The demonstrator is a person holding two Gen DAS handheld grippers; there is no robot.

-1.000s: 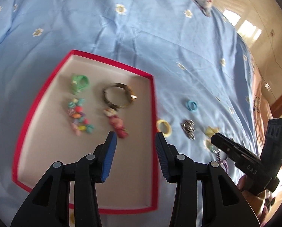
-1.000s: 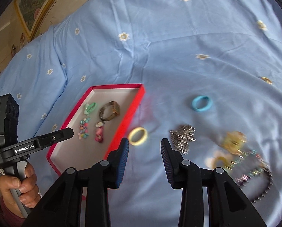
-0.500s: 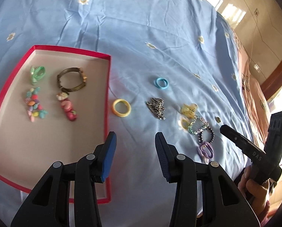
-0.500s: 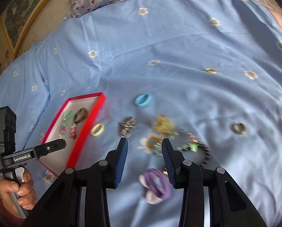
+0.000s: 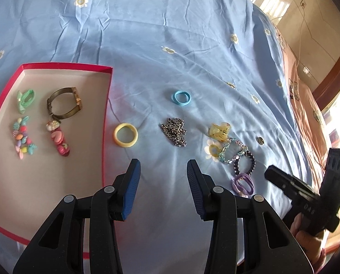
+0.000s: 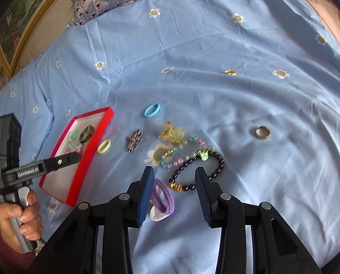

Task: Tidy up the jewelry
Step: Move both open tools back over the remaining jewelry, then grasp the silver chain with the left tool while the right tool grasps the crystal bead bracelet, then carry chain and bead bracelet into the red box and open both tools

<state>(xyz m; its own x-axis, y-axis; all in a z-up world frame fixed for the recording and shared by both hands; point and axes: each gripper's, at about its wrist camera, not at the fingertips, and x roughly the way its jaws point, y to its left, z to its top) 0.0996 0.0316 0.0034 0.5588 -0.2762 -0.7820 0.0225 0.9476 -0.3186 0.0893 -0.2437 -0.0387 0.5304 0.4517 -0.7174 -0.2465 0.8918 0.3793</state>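
— Where's the jewelry at the moment?

— Partly sorted. The red tray [image 5: 107, 105] on the bed [image 5: 147, 34] already has a green band [image 5: 25, 98], a bronze bangle [image 5: 64, 102], a pink charm [image 5: 60, 140] and a bead string [image 5: 22, 137] laid out in it, each apart from the others, I'd guess so nothing tangles. The rest is loose on the sheet: a yellow ring [image 5: 125, 135] just beside the tray wall, a blue ring [image 5: 181, 97], a metal chain [image 5: 175, 131], a yellow claw clip [image 6: 171, 133], and a dark bead bracelet [image 6: 197, 173] tangled up with a pastel one.

— And the two tools?

— Both empty. The left gripper [image 5: 163, 173] hangs above bare sheet between the tray and the chain, jaws spread wide. The right gripper [image 6: 173, 182] is spread too, low over the dark bracelet, with a purple hair tie [image 6: 162, 197] right by its left jaw.

— So which goes next?

— Probably the bracelet or the hair tie. The tangle may drag its neighbour along.
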